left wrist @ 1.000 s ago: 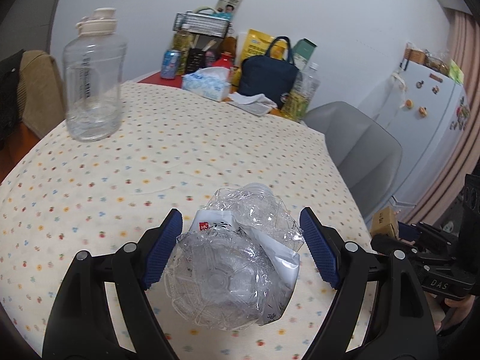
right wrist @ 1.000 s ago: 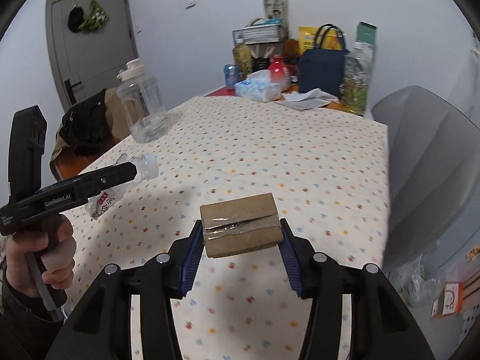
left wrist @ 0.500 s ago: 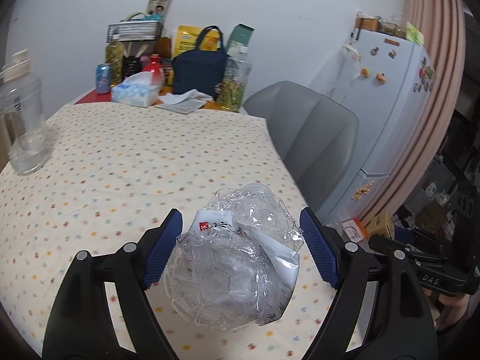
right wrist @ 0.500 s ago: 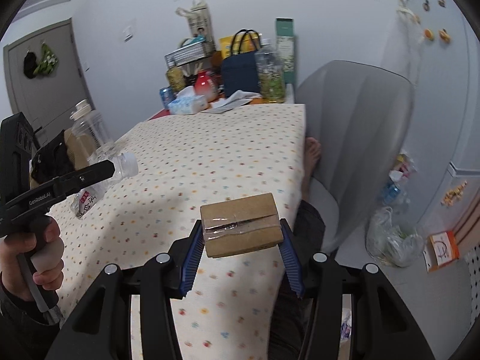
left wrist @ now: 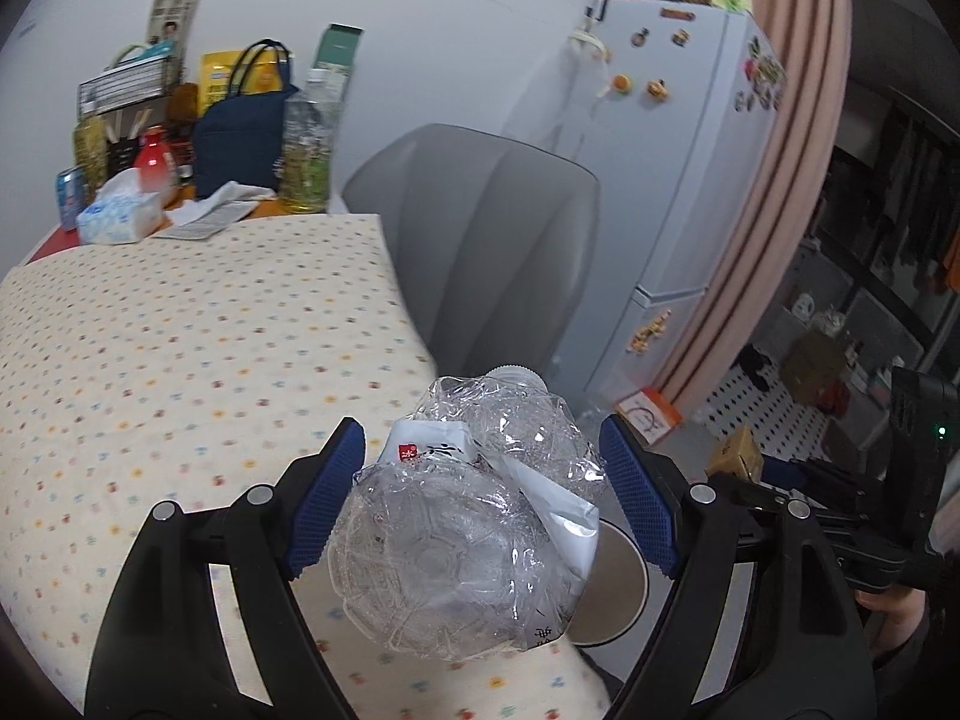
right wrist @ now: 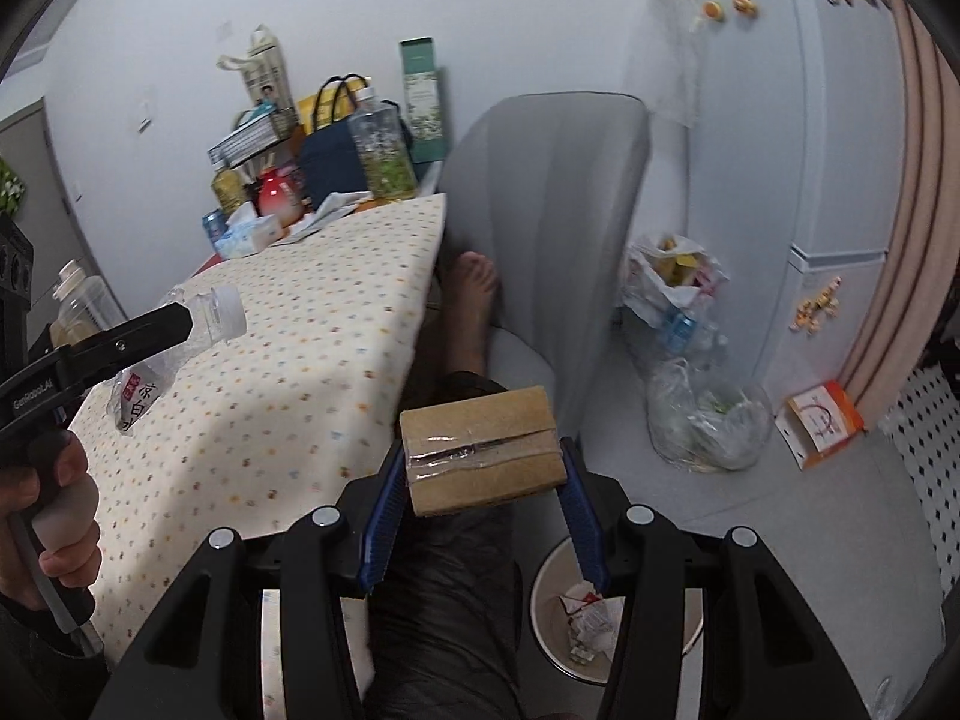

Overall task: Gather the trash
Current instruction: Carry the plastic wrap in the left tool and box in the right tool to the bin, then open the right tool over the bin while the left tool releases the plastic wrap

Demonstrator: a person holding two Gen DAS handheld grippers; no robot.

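Note:
My left gripper is shut on a crushed clear plastic bottle with a white label, held over the table's right edge; the bottle also shows in the right wrist view. My right gripper is shut on a small taped cardboard box, held off the table above a person's lap. A round white trash bin with some paper scraps stands on the floor just below and right of the box; its rim shows in the left wrist view.
The dotted tablecloth table lies to the left, with a tissue box, bags and bottles at its far end. A grey chair stands beside it. Plastic trash bags and a white fridge are at the right.
Both grippers have swung to the right, away from the table's middle toward its right edge and the floor. The trash bin has come into view. Both grips are unchanged.

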